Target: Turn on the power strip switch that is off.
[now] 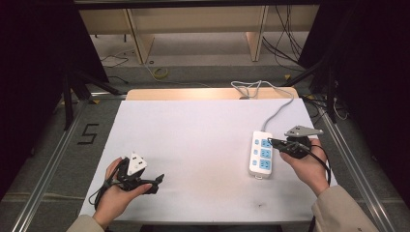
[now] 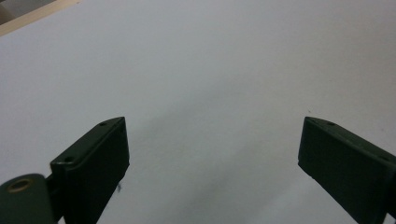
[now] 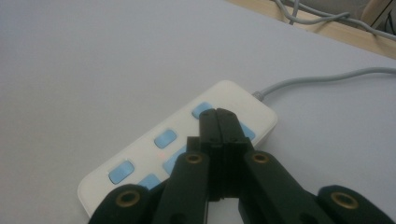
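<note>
High view: we see right gripper [image 1: 271, 141] over power strip [image 1: 261, 153] at table's [image 1: 193, 140] right; a hard poke could shove it, cord [image 1: 275, 113] snagging.

Left gripper view: left gripper [image 2: 212, 140] jaws wide apart, idle.

Right gripper view: jaws together over a blue switch [image 3: 204, 109].

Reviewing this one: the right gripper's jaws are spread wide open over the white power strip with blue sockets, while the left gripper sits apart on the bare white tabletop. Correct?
Not quite. The right gripper has its jaws shut, pressed flat together over the white power strip with blue sockets, as the right gripper view shows. The rest holds: the left gripper sits apart on the bare white tabletop.
</note>
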A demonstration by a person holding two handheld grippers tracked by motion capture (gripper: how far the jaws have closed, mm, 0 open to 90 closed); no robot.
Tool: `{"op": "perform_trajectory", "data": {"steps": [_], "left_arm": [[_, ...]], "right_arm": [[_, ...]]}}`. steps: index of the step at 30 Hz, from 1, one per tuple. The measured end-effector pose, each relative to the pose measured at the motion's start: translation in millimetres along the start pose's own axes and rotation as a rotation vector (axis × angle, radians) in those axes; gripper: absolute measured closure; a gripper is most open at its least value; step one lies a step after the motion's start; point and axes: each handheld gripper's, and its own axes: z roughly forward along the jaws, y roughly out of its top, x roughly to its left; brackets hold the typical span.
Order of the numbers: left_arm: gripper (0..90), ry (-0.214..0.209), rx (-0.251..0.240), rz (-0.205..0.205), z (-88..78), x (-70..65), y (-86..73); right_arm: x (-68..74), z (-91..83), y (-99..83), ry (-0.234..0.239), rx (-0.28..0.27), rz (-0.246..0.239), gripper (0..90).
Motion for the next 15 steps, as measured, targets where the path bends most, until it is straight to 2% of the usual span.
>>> {"op": "perform_trajectory", "data": {"steps": [15], "left_arm": [[8.4, -0.001, -0.001, -0.003, 0.1, -0.6, -0.1]], "right_arm": [[-2.0, 7.7, 6.0, -0.001, 0.009, 0.004, 90.0]]}}
